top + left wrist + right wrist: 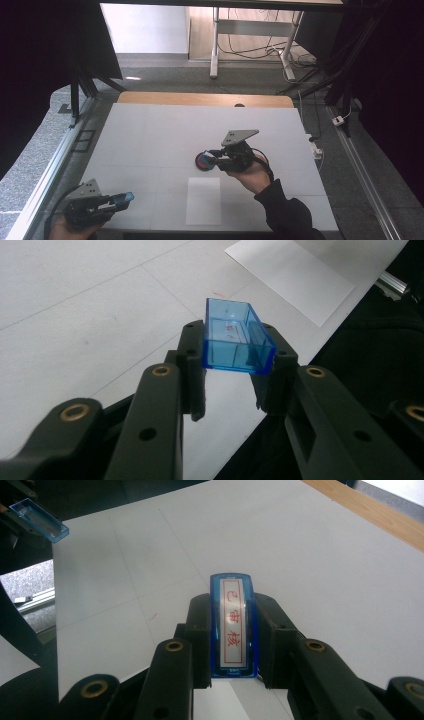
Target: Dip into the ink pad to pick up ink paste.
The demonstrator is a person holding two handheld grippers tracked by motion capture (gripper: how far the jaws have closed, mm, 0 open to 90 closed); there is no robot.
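My left gripper [234,371] is shut on a clear blue plastic cap [235,337], an open-topped oblong box pinched across its width. It hovers near the table's front left corner, where the left gripper [120,201] and the cap [128,197] also show from above. My right gripper [233,611] is shut on a blue stamp [233,630] whose white label carries red characters. From above, the right gripper [216,158] holds the stamp over or against a round dark ink pad with a red centre [201,162] at mid-table; whether they touch I cannot tell.
A white sheet of paper [203,200] lies near the front edge, between the two hands. The white table top [160,135] ends in a wooden strip [200,98] at the back. A metal rail [47,175] runs along the left side.
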